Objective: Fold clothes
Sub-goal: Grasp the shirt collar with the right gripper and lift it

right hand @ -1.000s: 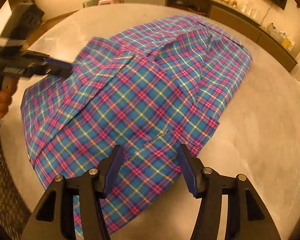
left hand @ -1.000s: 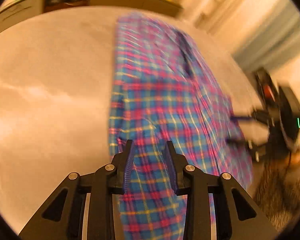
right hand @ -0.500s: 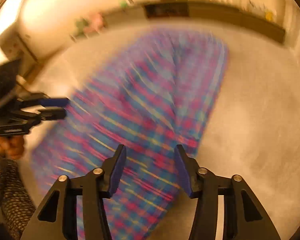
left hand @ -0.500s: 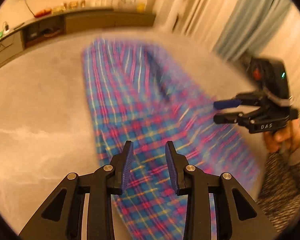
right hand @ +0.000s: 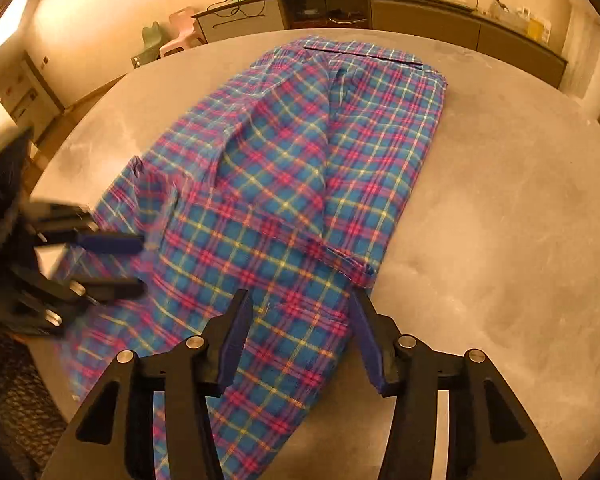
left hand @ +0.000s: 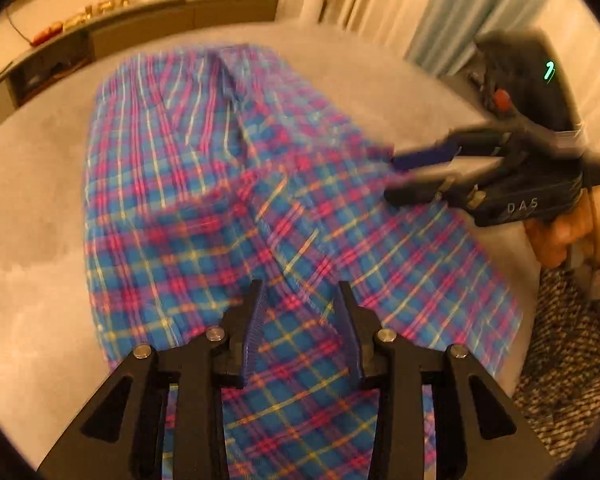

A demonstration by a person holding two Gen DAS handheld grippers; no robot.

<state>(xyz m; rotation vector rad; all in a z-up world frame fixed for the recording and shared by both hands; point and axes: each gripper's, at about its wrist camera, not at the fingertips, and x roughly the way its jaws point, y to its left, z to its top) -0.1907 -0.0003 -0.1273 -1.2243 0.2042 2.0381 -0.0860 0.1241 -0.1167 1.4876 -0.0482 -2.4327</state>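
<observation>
Grey table (right hand: 500, 200) is carrying the plaid shirt (right hand: 284, 184), lying lengthwise through mid-frame, its near hem cut off at the bottom. Left gripper (left hand: 300, 332) has just been opening, right gripper (right hand: 300, 336) too; both are hovering part-open, gripping nothing. "DAS" is showing on the blurred right gripper at right of the left view.

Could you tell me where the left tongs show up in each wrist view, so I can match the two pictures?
Left wrist view: the left tongs fill the bottom centre, open above the plaid shirt.
Right wrist view: the left tongs reach in from the left edge, blurred, over the shirt's edge.
Shared landmark: the long sideboard behind the table.
</observation>
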